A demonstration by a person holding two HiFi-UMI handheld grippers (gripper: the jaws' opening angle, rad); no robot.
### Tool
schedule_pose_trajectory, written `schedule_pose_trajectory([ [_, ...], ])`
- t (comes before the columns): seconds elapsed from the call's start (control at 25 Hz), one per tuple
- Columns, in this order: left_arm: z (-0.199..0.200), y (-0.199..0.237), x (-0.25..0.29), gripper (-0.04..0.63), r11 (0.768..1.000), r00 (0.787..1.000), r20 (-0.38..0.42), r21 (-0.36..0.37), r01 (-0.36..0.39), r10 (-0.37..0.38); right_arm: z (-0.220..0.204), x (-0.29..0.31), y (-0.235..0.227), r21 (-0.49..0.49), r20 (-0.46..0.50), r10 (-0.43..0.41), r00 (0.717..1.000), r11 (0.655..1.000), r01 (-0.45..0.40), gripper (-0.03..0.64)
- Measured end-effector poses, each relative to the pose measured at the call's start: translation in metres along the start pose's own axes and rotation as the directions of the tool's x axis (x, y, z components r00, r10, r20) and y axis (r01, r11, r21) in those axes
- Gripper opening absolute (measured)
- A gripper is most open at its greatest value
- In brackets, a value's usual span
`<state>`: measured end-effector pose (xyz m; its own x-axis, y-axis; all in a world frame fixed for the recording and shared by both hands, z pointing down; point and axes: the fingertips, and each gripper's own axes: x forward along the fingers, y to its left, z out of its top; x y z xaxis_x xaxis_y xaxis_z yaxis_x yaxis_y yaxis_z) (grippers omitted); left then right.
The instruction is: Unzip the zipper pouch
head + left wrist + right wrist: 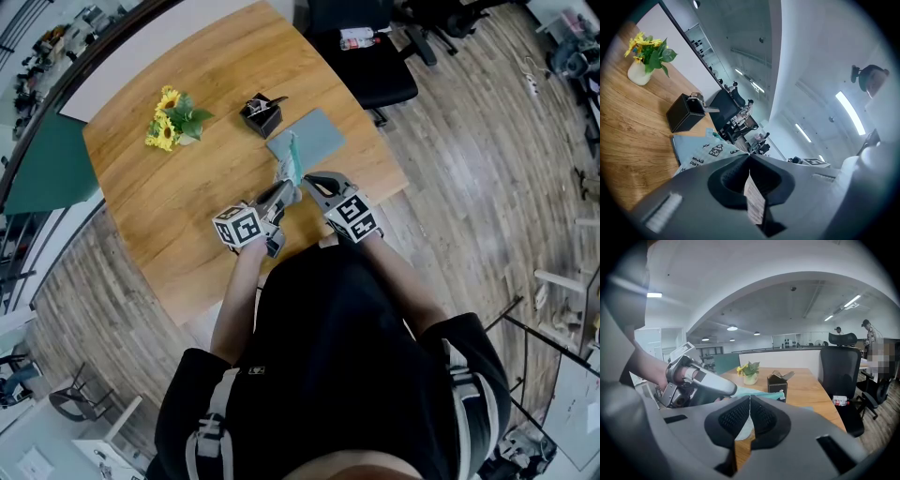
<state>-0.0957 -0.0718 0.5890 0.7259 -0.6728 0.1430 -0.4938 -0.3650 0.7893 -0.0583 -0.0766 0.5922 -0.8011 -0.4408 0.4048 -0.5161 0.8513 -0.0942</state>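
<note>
The grey-blue zipper pouch [314,136] lies on the wooden table [178,216], and its near end with a teal strip [292,161] is lifted toward me. My left gripper [287,193] meets that end from the left. Its jaws [750,157] are shut on a small white printed label [753,202] of the pouch [701,152]. My right gripper [310,178] comes in from the right. Its jaws [750,397] are shut with pale pouch fabric [745,427] pinched between the pads. Which part of the pouch [764,392] it holds is hidden. The left gripper [701,385] sits close beside the right one.
A black box [262,114] stands just behind the pouch. A vase of sunflowers [172,117] is at the far left. A black office chair [375,66] with a small packet on its seat [361,39] stands beyond the table's right edge.
</note>
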Motion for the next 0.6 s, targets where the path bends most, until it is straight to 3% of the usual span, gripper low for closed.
schedule_pose_trajectory([
  [0.6,-0.0052,-0.0001,0.0008,0.006,1.000,1.000,-0.024,0.012,-0.006,0.006,-0.0061,-0.0003,0.0001,0.051,-0.016,-0.003,1.000,0.999,0.004,0.009],
])
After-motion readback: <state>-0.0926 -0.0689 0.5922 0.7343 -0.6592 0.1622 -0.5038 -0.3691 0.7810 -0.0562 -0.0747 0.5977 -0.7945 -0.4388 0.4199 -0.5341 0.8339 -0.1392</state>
